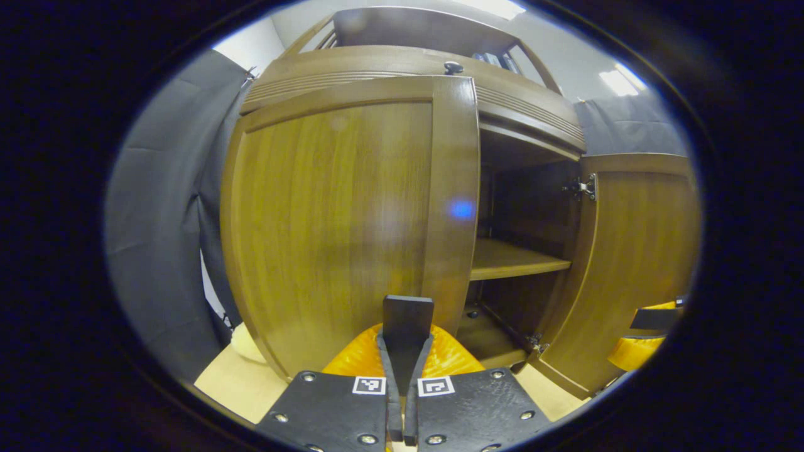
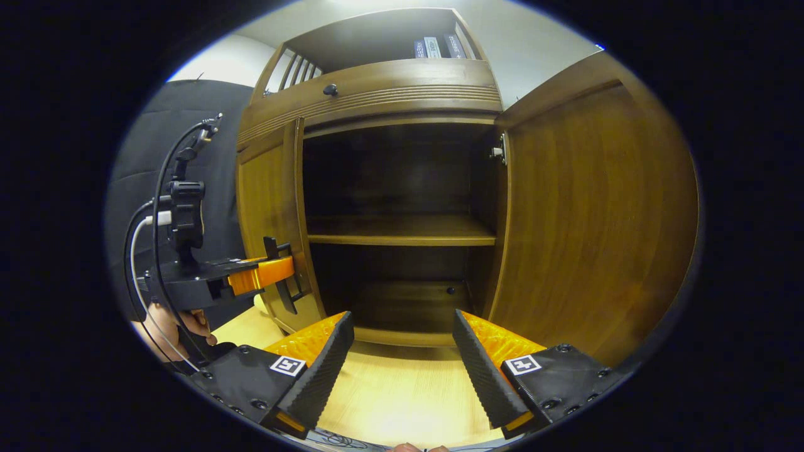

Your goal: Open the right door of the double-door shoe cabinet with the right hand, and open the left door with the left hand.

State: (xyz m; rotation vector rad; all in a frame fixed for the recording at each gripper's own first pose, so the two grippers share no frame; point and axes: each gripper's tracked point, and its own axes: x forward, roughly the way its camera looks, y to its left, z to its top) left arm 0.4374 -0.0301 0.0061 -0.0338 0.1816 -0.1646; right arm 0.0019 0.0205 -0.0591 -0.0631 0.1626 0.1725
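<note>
1. Wooden handle (image 1: 408, 317) on the left door (image 1: 333, 226) sat pinched between the left gripper (image 1: 407, 326) fingers, which pressed it from both sides.
2. The right gripper (image 2: 402, 358) hung free with its fingers spread wide, touching nothing.
3. The right door (image 2: 590, 207) stood swung open, baring a shelf (image 2: 402, 231) inside the shoe cabinet (image 2: 377, 88).
4. The left door was barely ajar.

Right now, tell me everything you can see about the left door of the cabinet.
The left door is brown wood grain, a flat panel in a darker frame with a rounded outer edge. It stands upright, swung slightly out from the cabinet; in the left gripper view its free edge sits proud of the dark opening. The left gripper is at that edge, its fingers shut; whether they pinch a handle cannot be told. No handle is visible. The right door stands wide open.
</note>
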